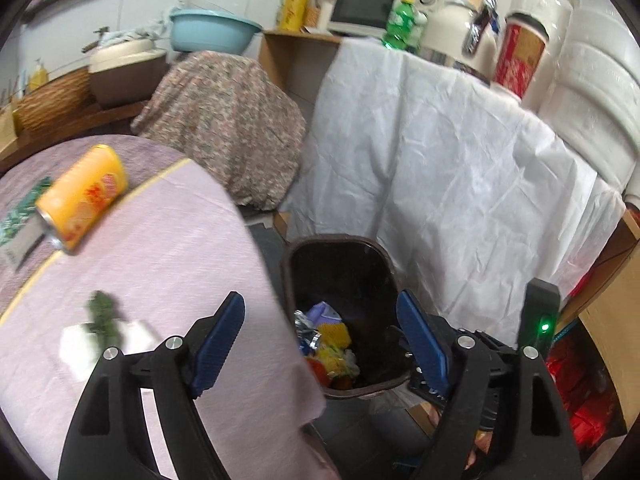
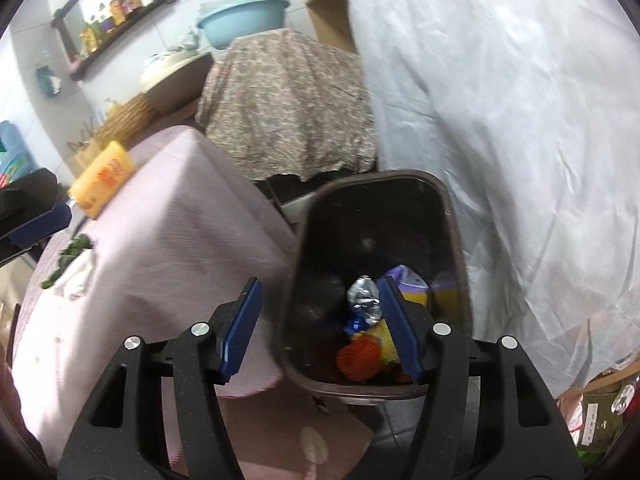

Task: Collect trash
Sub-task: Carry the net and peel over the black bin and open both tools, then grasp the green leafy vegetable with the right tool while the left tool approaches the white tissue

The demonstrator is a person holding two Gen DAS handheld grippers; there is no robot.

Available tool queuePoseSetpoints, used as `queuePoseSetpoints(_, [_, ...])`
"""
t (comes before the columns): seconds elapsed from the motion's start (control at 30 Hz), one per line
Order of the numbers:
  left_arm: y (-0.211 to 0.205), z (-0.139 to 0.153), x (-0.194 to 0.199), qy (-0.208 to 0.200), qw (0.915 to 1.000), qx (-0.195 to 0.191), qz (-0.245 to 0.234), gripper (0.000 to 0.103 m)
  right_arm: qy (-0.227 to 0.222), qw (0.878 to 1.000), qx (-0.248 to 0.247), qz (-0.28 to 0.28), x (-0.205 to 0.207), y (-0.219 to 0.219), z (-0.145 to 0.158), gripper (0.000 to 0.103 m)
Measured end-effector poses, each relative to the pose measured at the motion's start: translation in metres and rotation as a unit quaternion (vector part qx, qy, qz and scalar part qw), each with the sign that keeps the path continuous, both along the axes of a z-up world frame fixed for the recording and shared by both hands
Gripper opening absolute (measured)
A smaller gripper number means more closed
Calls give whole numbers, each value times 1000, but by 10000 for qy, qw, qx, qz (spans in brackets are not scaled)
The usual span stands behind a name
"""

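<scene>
Pink ribbed tablecloth (image 1: 168, 264) borders dark rounded bin (image 1: 340, 264).

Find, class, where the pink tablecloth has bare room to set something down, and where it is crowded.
Bare: the pink tablecloth between the orange can and the bin-side edge, beside the dark bin. Crowded: the far side, with the can and a printed packet, and the near patch holding green scraps on white paper.

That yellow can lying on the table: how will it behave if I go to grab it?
The yellow can lies on its side on the cloth, so a nudge would probably roll it. Its end looks opened, so it is likely light and may dent. The smooth printed wall could slip between the pads.
</scene>
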State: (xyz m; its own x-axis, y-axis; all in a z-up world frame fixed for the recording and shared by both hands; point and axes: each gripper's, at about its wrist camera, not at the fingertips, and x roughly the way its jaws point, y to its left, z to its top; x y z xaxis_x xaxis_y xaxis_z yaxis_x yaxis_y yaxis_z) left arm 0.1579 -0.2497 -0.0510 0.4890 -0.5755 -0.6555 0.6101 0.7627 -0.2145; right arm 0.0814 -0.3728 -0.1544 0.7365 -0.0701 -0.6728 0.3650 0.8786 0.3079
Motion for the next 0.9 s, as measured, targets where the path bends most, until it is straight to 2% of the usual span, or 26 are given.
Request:
queuePoseSetpoints(0.2, [58,9,8,-236,9977,11,634,78,-183,9989,71,428,11,34,23,61])
queuePoseSetpoints(0.33, [104,6,15,-371,9919,147,1207,78,-315,9960,146,819,25,62,37,61])
queuePoseSetpoints(0.57, [176,-18,38,-79,9778,255,2080,78,-500,9852,69,1640,60,123,67,61])
queuePoseSetpoints(0.7, [200,-21,43,-65,9730,210,2298,78,-515,9776,-102,2038,82,158,78,60])
queuePoseSetpoints(0.9, [214,-27,43,31,9742,64,2256,78,-127,9719,0,2351,120,191,72,52])
